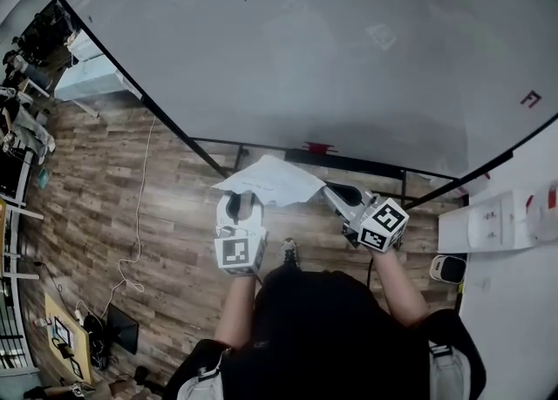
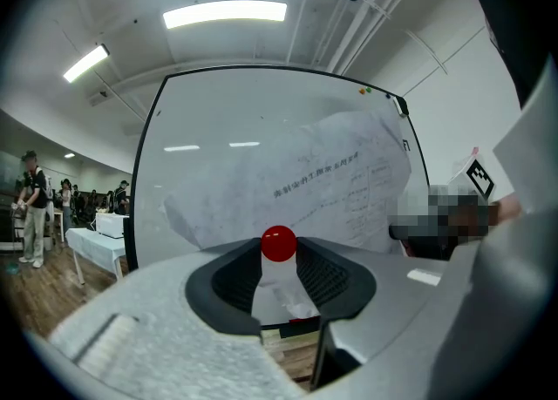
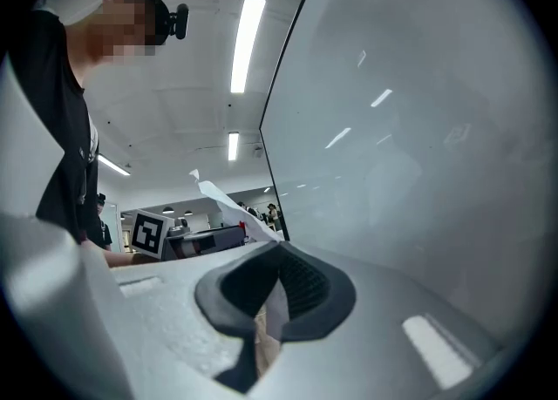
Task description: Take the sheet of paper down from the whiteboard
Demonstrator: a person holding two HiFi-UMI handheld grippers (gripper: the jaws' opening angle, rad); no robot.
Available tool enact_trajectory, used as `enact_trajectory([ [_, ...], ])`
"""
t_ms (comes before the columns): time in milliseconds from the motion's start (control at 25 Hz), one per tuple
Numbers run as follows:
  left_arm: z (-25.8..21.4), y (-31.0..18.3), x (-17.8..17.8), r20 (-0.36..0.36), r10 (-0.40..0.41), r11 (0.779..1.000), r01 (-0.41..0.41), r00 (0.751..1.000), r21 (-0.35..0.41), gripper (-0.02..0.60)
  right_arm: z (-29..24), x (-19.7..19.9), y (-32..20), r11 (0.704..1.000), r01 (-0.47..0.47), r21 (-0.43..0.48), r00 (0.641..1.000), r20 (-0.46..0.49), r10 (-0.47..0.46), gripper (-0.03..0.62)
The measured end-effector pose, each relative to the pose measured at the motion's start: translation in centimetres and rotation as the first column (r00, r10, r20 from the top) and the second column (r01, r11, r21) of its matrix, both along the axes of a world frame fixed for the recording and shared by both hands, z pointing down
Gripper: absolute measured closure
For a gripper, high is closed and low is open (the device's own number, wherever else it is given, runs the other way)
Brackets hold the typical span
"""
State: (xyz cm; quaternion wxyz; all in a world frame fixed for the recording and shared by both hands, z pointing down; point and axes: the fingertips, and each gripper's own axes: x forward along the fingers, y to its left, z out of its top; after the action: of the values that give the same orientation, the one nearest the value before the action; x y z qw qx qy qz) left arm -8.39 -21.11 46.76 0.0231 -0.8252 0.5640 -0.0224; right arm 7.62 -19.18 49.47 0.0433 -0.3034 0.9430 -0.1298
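White paper sheet [image 1: 272, 182] is held clear of the whiteboard [image 1: 305, 50] — its edge pinched in the right gripper [image 1: 331, 192] for support; the left gripper [image 1: 241, 205] is closed on a red magnet [image 2: 278, 244], judged its fastening.
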Motion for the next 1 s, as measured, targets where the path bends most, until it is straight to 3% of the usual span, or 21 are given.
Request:
enact_trajectory([
  [640,1.3,10.9,0.4,0.018,-0.119,0.992,0.119,0.993,-0.031,0.446,3.1,7.7,8.3,0.993,-0.084,-0.082,0.995,0.044,0.088,0.589],
  [1000,1.3,12.7,-0.1,0.023,-0.131,0.991,0.131,0.991,-0.017,0.446,3.0,8.2,9.4,0.992,-0.099,-0.076,0.994,0.047,0.103,0.589],
])
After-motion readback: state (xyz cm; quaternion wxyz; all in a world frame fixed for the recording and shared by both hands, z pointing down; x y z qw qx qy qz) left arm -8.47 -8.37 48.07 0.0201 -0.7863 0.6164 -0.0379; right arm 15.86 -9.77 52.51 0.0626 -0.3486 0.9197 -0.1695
